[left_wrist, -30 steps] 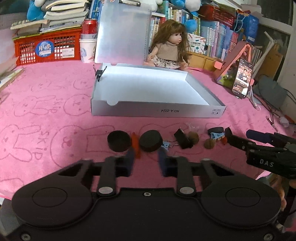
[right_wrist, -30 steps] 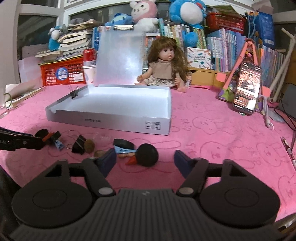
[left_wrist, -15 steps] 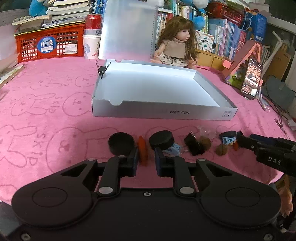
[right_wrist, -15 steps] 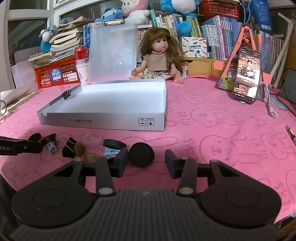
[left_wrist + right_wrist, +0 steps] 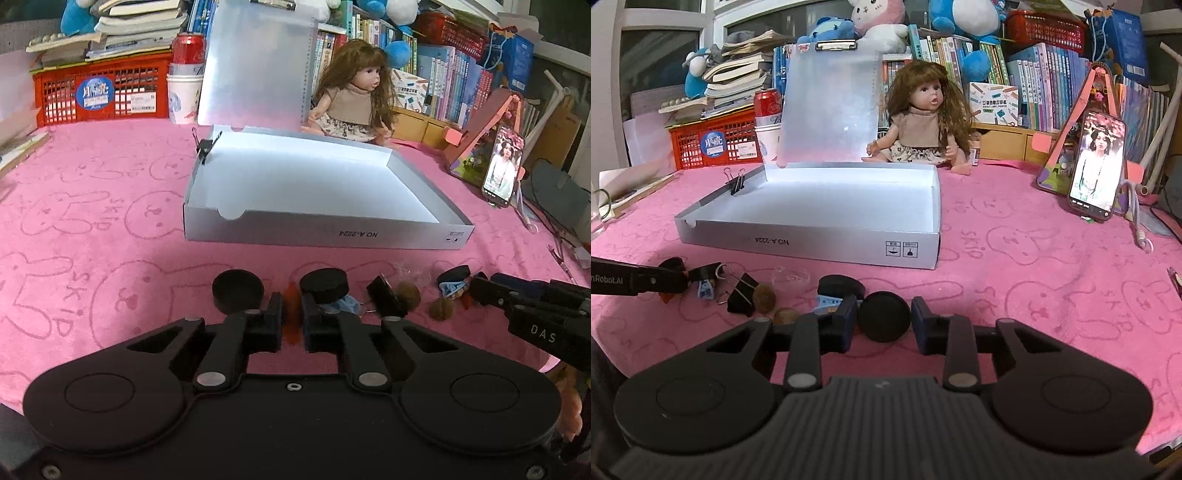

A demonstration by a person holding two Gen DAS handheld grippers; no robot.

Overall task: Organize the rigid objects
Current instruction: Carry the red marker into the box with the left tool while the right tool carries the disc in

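item: your left gripper (image 5: 292, 320), fingers nearly together on what looks like an orange piece (image 5: 291, 314), ready for lifting to the white box (image 5: 317, 229). item: your right gripper (image 5: 884, 320), fingers apart, straddling a black disc (image 5: 884, 315) near the cloth's front edge.

Right gripper (image 5: 884, 319) straddles a black disc (image 5: 884, 315) on the pink cloth (image 5: 1034, 280) — fingers close beside it, contact unclear. White box (image 5: 812, 242) behind — open.
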